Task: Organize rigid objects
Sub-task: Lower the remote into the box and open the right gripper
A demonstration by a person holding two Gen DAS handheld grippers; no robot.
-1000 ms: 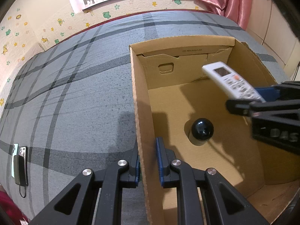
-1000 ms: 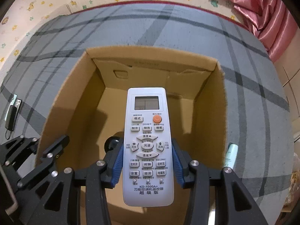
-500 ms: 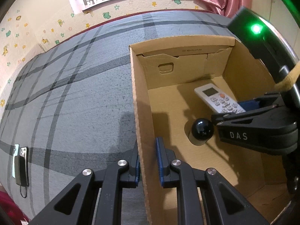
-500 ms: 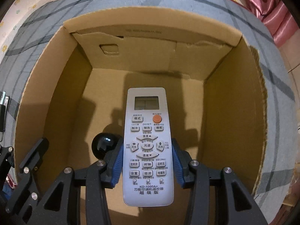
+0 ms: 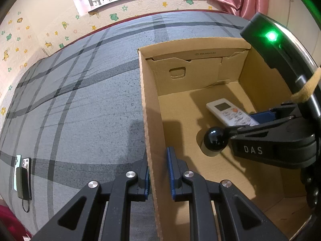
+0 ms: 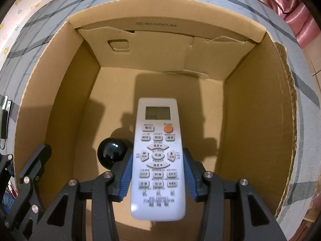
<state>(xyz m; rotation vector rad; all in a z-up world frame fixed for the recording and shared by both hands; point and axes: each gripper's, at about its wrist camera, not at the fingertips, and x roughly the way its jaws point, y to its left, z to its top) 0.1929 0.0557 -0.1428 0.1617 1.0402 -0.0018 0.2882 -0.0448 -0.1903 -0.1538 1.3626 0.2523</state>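
Cardboard box (image 5: 152,120) is sitting open on the grey plaid bed (image 5: 80,100), its left wall being pinched by the left hand-held gripper (image 5: 157,172). Inside, the right hand-held gripper (image 6: 157,175) is gripping a white remote control (image 6: 157,156) low over the floor, just beside a black ball (image 6: 112,153).

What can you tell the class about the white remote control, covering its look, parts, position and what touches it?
The remote control is a long white plastic slab with rounded corners, a small grey screen near its far end, one orange button and rows of pale buttons with printed labels. It sits low inside the cardboard box, screen end pointing to the far wall, beside a black ball. The right gripper holds it, a blue pad pressing on each long edge. Whether it rests on the box floor cannot be told.
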